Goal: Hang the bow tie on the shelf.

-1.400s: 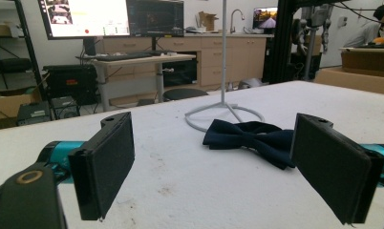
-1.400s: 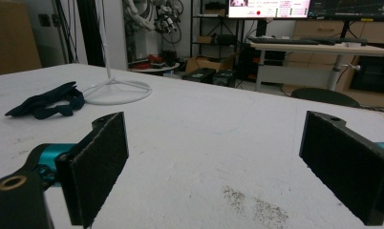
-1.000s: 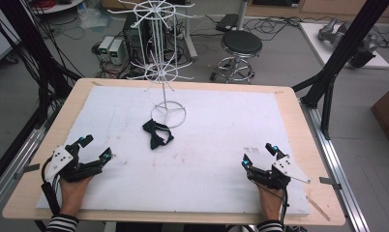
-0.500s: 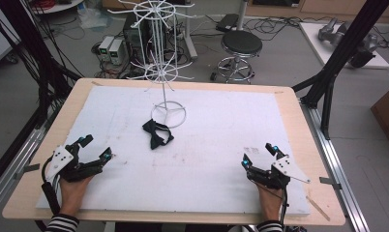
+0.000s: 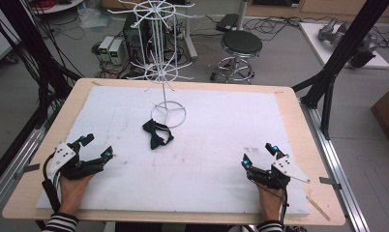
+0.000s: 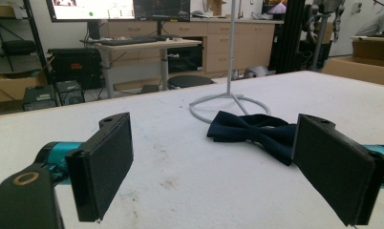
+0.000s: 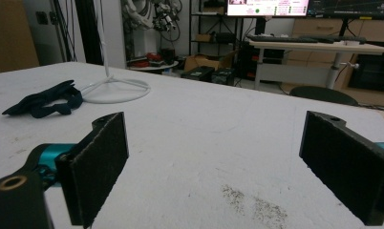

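A dark navy bow tie (image 5: 157,134) lies flat on the white mat, just in front of the ring base of a white wire display stand (image 5: 168,115). The same bow tie (image 6: 257,132) lies ahead and right in the left gripper view, and far left as bow tie (image 7: 43,103) in the right gripper view. My left gripper (image 5: 97,147) rests at the mat's near left, open and empty. My right gripper (image 5: 258,154) rests at the near right, also open with nothing between its pads.
The white mat (image 5: 216,140) covers a wooden table (image 5: 299,125). The stand's wire arms (image 5: 156,72) spread above the table's far edge. A black stool (image 5: 241,46), cables and boxes stand on the floor beyond. Black frame posts (image 5: 328,82) flank the table.
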The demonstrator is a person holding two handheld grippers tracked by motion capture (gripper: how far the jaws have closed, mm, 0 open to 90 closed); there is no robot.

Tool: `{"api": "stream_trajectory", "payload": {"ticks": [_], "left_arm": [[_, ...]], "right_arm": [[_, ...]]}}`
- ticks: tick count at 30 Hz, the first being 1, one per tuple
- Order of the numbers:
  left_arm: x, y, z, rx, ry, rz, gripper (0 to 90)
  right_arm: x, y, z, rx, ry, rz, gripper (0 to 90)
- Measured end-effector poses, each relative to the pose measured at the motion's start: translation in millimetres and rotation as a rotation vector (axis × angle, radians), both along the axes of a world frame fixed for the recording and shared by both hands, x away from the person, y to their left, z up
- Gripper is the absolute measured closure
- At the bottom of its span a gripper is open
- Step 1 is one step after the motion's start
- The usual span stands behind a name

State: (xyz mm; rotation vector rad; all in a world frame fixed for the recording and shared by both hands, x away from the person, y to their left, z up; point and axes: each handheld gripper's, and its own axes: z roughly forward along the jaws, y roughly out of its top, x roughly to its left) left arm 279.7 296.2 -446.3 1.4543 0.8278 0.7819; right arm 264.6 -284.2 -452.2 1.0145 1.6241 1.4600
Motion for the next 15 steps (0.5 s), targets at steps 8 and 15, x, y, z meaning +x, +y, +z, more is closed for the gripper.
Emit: {"api": "stream_trajectory", "payload": {"ticks": [8,15], "left_arm": [[4.9,-12.5,19.8,0.056,0.023,-0.008,14.4],[14.6,-29.4,34.4,0.122,0.066,-0.019,14.4]], "right_arm": [[0.0,0.0,0.0,0.001,0.000,0.000,8.5],[-0.2,0.0,0.0,0.002,0.003,-0.002,8.5]]}}
